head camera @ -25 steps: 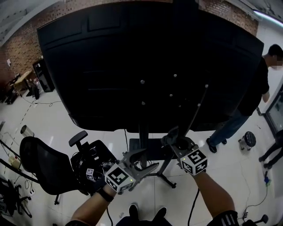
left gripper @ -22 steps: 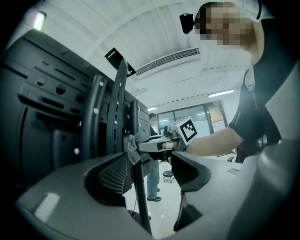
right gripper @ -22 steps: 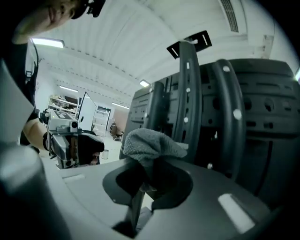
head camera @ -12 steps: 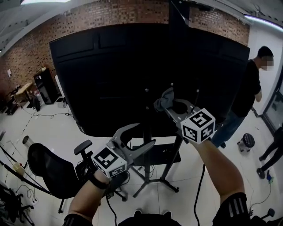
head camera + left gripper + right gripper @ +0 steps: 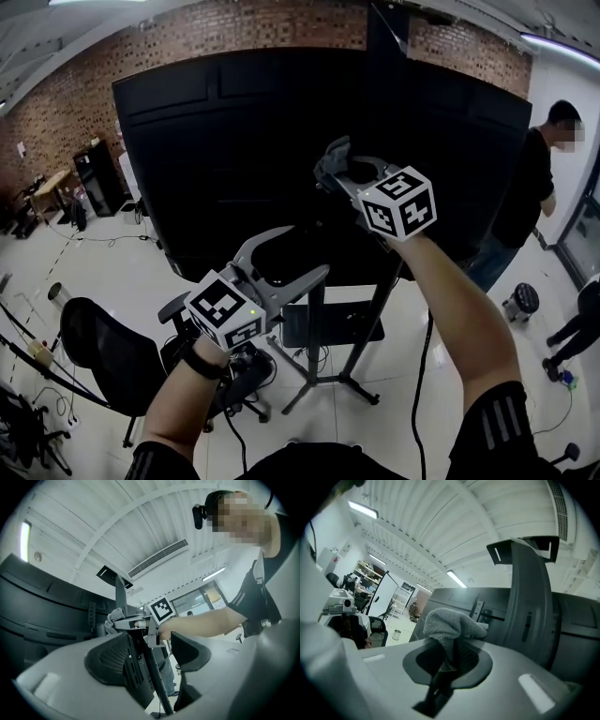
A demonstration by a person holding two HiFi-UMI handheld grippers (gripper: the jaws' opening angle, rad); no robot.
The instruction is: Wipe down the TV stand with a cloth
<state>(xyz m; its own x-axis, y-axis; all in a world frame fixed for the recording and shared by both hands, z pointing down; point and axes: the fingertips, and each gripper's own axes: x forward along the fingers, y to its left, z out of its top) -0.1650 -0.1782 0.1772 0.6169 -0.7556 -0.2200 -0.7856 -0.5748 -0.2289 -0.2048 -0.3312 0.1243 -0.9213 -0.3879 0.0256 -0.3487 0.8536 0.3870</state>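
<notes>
A big black TV (image 5: 225,159) shows its back, mounted on a dark stand with an upright post (image 5: 316,328) and floor legs (image 5: 349,382). My right gripper (image 5: 334,174) is raised in front of the TV's back, shut on a bunched grey cloth (image 5: 332,153). In the right gripper view the cloth (image 5: 449,624) bulges out above the closed jaws of the right gripper (image 5: 449,657), close to the stand's upper column (image 5: 529,597). Lower and left, my left gripper (image 5: 289,259) is open and holds nothing. The left gripper view shows the left gripper (image 5: 154,660), the cloth (image 5: 112,618) and the post (image 5: 152,674).
A black office chair (image 5: 103,361) stands on the white floor at lower left. A person in dark clothes (image 5: 530,187) stands at the right beside the TV. A small bin (image 5: 58,298) and loose cables (image 5: 94,220) lie at the left. A brick wall (image 5: 56,112) runs behind.
My right gripper has risen with the cloth from near the stand's base to high on the TV's back. The left gripper rose too, and the head view tilted upward.
</notes>
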